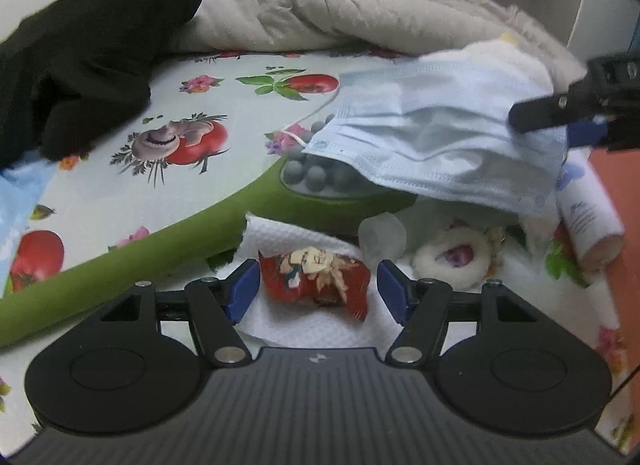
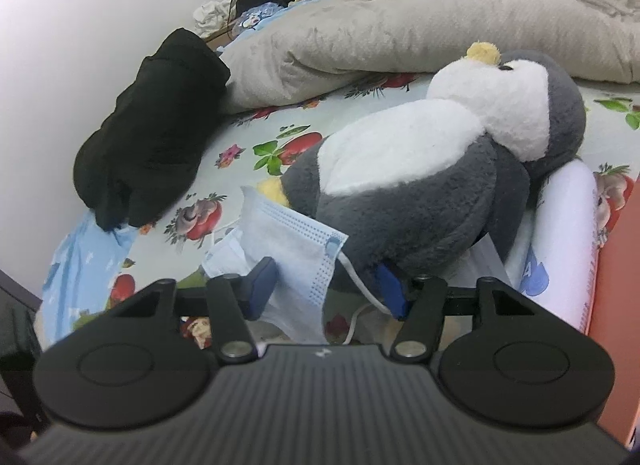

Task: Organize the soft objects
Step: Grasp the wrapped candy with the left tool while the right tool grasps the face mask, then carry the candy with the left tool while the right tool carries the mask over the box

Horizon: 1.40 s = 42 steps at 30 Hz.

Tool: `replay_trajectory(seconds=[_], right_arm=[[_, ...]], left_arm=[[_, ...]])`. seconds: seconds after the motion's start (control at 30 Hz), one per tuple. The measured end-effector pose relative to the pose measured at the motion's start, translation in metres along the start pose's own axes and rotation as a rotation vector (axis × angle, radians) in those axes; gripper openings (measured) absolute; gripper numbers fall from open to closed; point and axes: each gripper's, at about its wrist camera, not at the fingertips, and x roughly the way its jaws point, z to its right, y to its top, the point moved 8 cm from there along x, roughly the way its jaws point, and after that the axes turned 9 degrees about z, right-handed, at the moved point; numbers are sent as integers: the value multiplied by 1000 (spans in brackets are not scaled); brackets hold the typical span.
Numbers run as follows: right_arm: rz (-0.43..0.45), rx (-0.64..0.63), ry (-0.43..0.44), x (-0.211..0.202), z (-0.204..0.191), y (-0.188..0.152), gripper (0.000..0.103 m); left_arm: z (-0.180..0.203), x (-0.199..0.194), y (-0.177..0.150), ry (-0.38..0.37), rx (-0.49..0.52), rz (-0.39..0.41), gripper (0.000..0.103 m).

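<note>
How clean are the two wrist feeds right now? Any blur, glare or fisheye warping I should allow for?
Left wrist view: the face mask and right gripper at the right are motion-smeared; the red wrapper between the left gripper fingers is sharp. Right wrist view: mostly sharp, plush penguin clear, the wall washed out pale. Both bend at the edges with dark corners; no hard glare.

Fluffy plush penguin [image 2: 420,169], pleated nonwoven-looking mask [image 2: 292,241], embossed paper towel [image 1: 304,241], perhaps glossy red wrapper [image 1: 316,277].
</note>
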Motion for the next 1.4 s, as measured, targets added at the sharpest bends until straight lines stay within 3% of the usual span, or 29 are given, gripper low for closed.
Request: replay_trajectory(seconds=[0.1, 0.17, 0.3, 0.5, 0.67, 0.9, 1.13, 1.4], right_arm=[[16, -19, -7, -3, 0, -2, 40], [18, -11, -8, -5, -1, -4, 18], [23, -38, -7, -12, -13, -9, 8], [49, -53, -37, -31, -24, -15, 6], [80, -30, -35, -57, -34, -22, 6], [103, -51, -62, -101, -52, -45, 6], [117, -60, -88, -144, -68, -76, 6], [152, -48, -125, -194, -81, -112, 6]], left_arm=[[-2, 4, -4, 10, -24, 11, 69], [-2, 6, -4, 22, -27, 29, 67], [4, 4, -2, 22, -13, 54, 54], [8, -8, -2, 12, -42, 60, 45], [12, -35, 1, 3, -68, 71, 44], [17, -82, -2, -3, -139, 62, 44], [24, -133, -18, 0, -152, 54, 44], [27, -204, -45, -21, -242, 47, 44]])
